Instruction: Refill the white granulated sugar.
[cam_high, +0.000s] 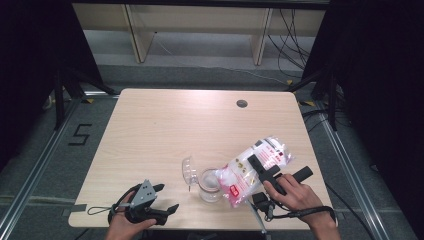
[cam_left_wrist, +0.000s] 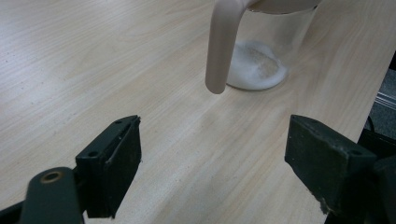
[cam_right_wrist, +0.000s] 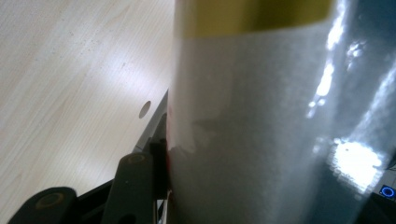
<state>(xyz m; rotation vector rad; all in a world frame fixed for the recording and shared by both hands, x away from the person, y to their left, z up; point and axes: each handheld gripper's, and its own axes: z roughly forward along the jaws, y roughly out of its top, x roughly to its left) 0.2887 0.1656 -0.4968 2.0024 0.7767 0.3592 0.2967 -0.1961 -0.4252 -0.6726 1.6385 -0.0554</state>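
you are mid-pour. your right gripper (cam_high: 264, 172) clamps the plastic bag (cam_high: 252, 170) of white granules, tilted with its lower end over the clear jug (cam_high: 210, 185) near the table's (cam_high: 165, 125) front edge. in the left gripper view a shallow white layer covers the jug's bottom, so some is in; the bag looks mostly full, though glare makes that hard to judge. the jug's lid (cam_high: 188, 171) lies just left of the jug. your left gripper (cam_high: 167, 200), left of the jug, rests wide and empty.
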